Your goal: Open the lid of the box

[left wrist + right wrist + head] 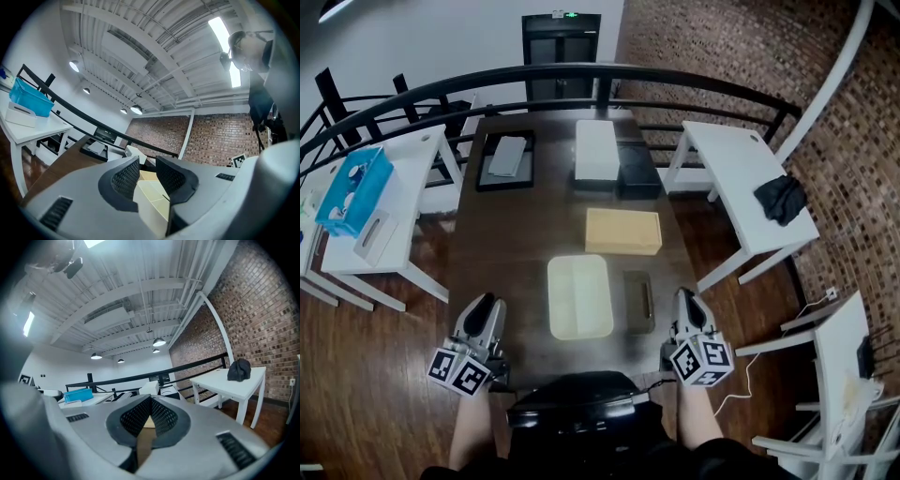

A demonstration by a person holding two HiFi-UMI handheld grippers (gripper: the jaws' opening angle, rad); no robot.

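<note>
Cream box (579,296) (compartmented) lying flat.

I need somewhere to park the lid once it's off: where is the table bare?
Bare: the left strip of the table, between the black tray and the left tool, beside the cream box. Crowded: the centre line up to the white box.

In the left gripper view, the cream box (151,199) shows only as a slice between the jaws; the left gripper (146,164) covers the rest. In the right gripper view, a tan sliver (148,423) below the meeting jaws cannot be identified. In the head view, dark headgear (581,398) hides the counter's (487,253) near edge, and the blue bin's (353,190) contents are too small to tell.
</note>
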